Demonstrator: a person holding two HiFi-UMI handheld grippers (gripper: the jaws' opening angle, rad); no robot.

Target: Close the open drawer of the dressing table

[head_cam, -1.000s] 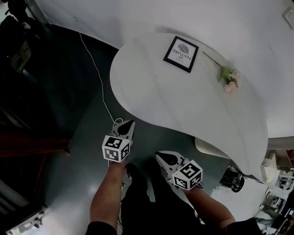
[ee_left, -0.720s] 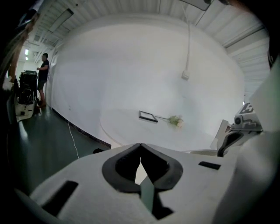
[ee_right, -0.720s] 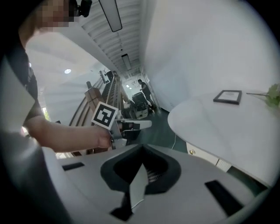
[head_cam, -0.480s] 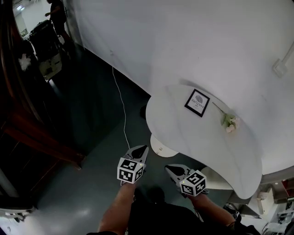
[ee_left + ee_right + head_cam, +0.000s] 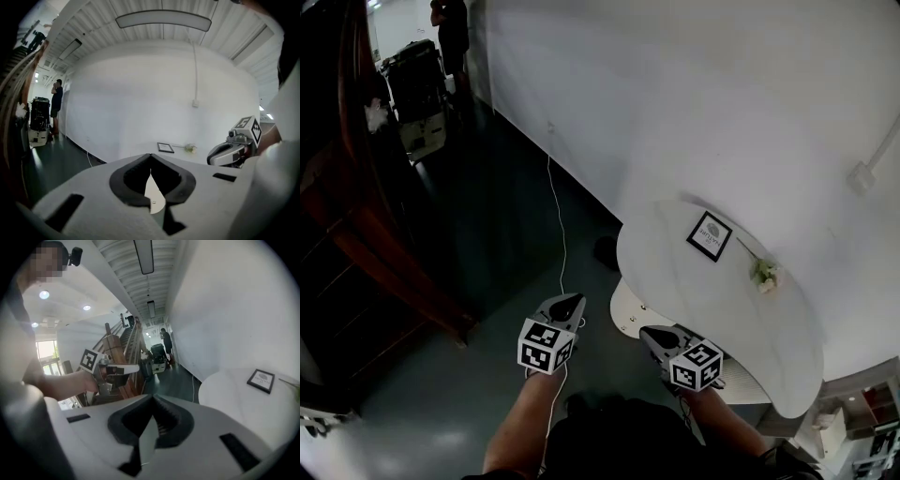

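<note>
The white dressing table (image 5: pixel 694 300) stands against the wall at the right, with a framed print (image 5: pixel 710 235) and a pink flower (image 5: pixel 763 274) on its top. A white rounded drawer (image 5: pixel 628 314) juts out from under the top's near-left edge. My left gripper (image 5: pixel 565 305) is shut and empty over the dark floor, left of the drawer. My right gripper (image 5: pixel 653 335) is shut and empty, just in front of the drawer, apart from it. In the left gripper view the shut jaws meet low in the middle, with the right gripper (image 5: pixel 233 151) beside them.
A white cable (image 5: pixel 555 216) runs across the dark floor from the wall to near my left gripper. A wooden stair rail (image 5: pixel 375 234) fills the left. A person (image 5: pixel 450 19) and a cart (image 5: pixel 417 94) stand far back. A second white drawer part (image 5: pixel 741 382) shows under the table's near edge.
The head view has pulled back and tilted up, so the table looks smaller and sits further right. The drawer under its edge has come into sight. Both grippers stay shut.
</note>
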